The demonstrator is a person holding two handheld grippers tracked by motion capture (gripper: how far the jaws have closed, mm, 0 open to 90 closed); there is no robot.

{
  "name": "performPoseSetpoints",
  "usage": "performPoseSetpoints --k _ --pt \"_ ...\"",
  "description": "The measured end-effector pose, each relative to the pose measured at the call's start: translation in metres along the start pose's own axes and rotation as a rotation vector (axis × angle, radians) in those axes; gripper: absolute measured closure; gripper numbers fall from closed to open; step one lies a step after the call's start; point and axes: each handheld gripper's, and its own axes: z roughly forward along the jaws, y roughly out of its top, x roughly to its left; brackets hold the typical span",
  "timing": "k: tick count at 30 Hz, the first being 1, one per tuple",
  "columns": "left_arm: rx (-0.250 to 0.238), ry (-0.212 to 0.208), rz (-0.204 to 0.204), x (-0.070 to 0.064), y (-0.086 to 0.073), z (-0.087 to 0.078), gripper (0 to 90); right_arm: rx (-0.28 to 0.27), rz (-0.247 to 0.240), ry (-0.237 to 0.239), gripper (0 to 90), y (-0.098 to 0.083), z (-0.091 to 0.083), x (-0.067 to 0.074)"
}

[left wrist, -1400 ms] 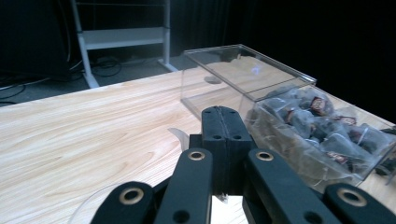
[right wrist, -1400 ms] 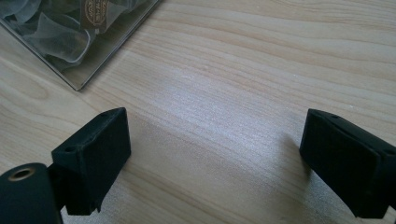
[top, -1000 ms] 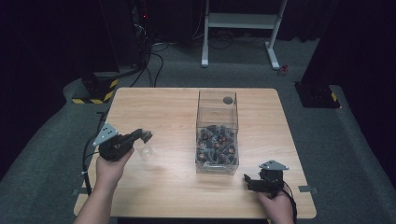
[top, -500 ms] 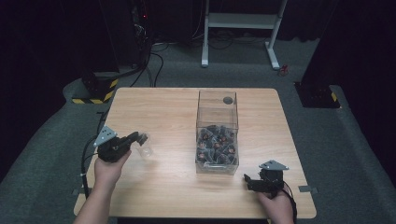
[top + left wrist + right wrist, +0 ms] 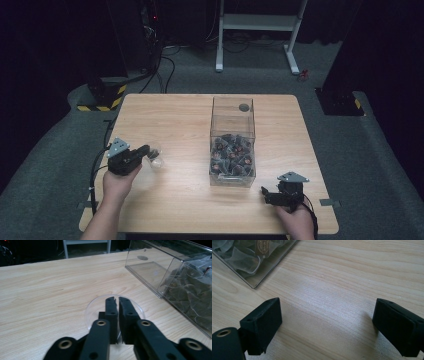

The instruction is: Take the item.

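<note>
A wide wooden tabletop (image 5: 170, 120) is seen, and a tall clear box (image 5: 232, 117) is stood near its middle. The near half of the box is packed with small dark bags (image 5: 232, 156). To the left of the box, well apart from it, a small clear round dish (image 5: 156, 161) is found, low over the wood or already on it.

The step in hand is judged to be the setting down of this dish. For it to be done well, the dish should be laid flat on the wood before it is let go. The jaws should be opened slowly, so that the light dish is not flicked or tipped. Then the left gripper (image 5: 145, 150) should be drawn straight back, so that the rim is not dragged along. The dish should be kept away from the box, so that nothing is bumped.

In the left gripper view, the jaws are seen almost together, with just a thin gap left between them. They have just been opened a little. The thin clear rim of the dish (image 5: 96, 307) is seen in that gap. Whether the rim is pinched at this moment cannot be told.

The right gripper (image 5: 264, 192) is held low by the near right corner of the box. Its jaws are spread wide apart. Nothing is held or touched by them, and bare wood is seen between them.
</note>
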Motion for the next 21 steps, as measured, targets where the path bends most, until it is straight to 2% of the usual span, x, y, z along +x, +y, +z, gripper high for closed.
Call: performPoseSetpoints --k 4,9,12,13,21 --pt "-0.008 0.007 -0.001 0.001 0.001 -0.003 72.7 0.000 0.000 0.000 8.6 0.000 0.000 0.000" --pt "-0.024 0.040 -0.011 -0.002 0.000 -0.009 49.8 0.000 0.000 0.000 8.6 0.000 0.000 0.000" --pt "-0.002 0.045 -0.011 -0.002 -0.003 -0.012 36.8 0.000 0.000 0.000 8.6 0.000 0.000 0.000" --pt "0.002 0.052 -0.007 -0.002 -0.004 -0.013 30.0 0.000 0.000 0.000 8.6 0.000 0.000 0.000" --pt "0.025 0.056 -0.027 0.002 -0.020 -0.025 20.6 0.000 0.000 0.000 8.6 0.000 0.000 0.000"
